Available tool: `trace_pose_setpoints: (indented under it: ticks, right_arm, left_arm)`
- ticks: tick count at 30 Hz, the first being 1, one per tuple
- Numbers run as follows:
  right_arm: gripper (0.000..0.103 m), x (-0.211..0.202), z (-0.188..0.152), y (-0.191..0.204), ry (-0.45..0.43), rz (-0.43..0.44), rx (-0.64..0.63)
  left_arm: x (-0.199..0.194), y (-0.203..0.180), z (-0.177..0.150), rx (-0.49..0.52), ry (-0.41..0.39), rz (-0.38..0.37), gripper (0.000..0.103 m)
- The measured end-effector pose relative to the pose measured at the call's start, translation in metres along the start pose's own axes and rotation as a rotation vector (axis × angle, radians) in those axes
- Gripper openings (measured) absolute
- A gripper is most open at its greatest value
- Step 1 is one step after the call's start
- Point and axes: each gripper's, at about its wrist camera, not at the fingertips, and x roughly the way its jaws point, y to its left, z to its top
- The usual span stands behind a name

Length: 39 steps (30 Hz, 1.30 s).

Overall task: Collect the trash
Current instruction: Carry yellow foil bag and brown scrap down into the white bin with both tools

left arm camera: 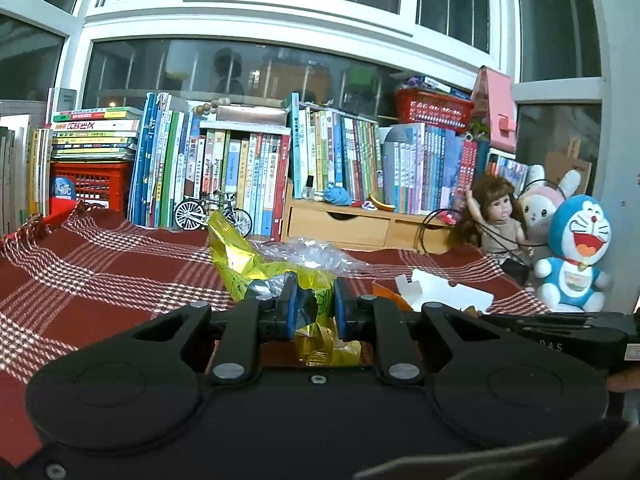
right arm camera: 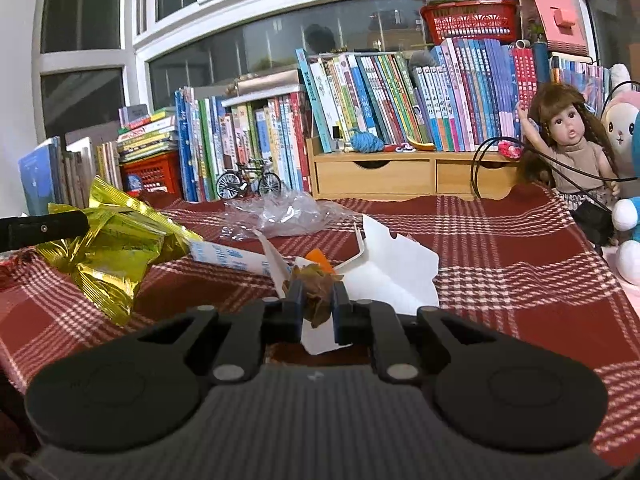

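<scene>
Left wrist view: left gripper (left arm camera: 314, 304) clamps the gold wrapper (left arm camera: 240, 256). Right gripper (right arm camera: 316, 304) pinches a brown crumpled scrap (right arm camera: 318, 292), white carton (right arm camera: 384, 268) just ahead. Step: both pieces seemingly grasped. Next: lift them off the tabletop (right arm camera: 500, 248); no bin visible.

Right gripper (right arm camera: 316, 300) clamped on brown crumpled scrap (right arm camera: 317, 286); white carton (right arm camera: 394, 264) behind, gold wrapper (right arm camera: 116, 252) left.

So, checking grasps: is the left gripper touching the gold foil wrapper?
Touching. The left wrist view shows the left gripper closed on the gold foil wrapper.
</scene>
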Motion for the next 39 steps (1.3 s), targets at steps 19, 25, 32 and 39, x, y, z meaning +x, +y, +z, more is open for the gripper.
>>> trace_pose_setpoints:
  ticks: [19,25,32,39]
  right_arm:
    - [0.018,-0.085,-0.035,0.031,0.015,0.109,0.039]
    - [0.018,-0.115,-0.061,0.040,0.076,0.134,0.056]
    - [0.018,-0.126,-0.106,0.046,0.194,0.128,0.105]
    - [0.018,-0.116,-0.145,0.049,0.317,0.134,0.147]
  left_arm:
    - [-0.103,-0.001,-0.023,-0.024,0.042,-0.156,0.017]
    - [-0.140,-0.001,-0.054,-0.018,0.128,-0.226,0.017]
    - [-0.159,0.009,-0.109,-0.108,0.328,-0.305,0.017]
    - [-0.161,0.008,-0.141,-0.132,0.441,-0.298,0.015]
